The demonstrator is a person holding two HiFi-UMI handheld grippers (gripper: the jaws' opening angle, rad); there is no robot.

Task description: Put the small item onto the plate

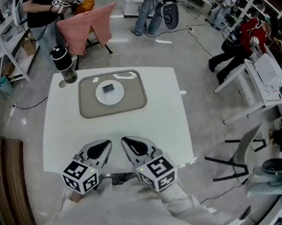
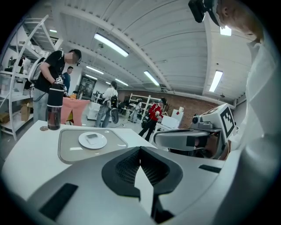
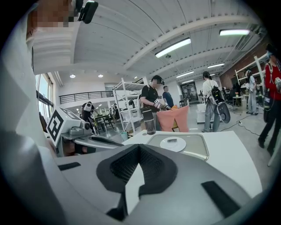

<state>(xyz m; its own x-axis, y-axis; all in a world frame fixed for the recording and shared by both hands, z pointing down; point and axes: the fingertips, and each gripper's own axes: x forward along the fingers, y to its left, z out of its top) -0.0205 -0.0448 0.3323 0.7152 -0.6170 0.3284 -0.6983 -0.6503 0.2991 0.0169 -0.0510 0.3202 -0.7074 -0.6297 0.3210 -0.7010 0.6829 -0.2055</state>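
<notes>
A small dark grey item [image 1: 108,88] lies on a white round plate [image 1: 118,98], which rests in the middle of a beige tray [image 1: 89,106] at the far side of the white table [image 1: 165,117]. The item [image 2: 91,137] on the plate [image 2: 100,143] also shows in the left gripper view, and the item [image 3: 171,141] on the plate [image 3: 164,146] in the right gripper view. My left gripper [image 1: 108,143] and right gripper [image 1: 123,140] hover side by side over the table's near edge, both shut and empty, well short of the tray.
A dark bottle [image 1: 63,65] stands at the table's far left corner, next to the tray. A chair draped in pink cloth [image 1: 86,26] stands beyond the table. People move about the far floor. Shelving [image 1: 6,42] lines the left; white furniture [image 1: 255,83] stands at right.
</notes>
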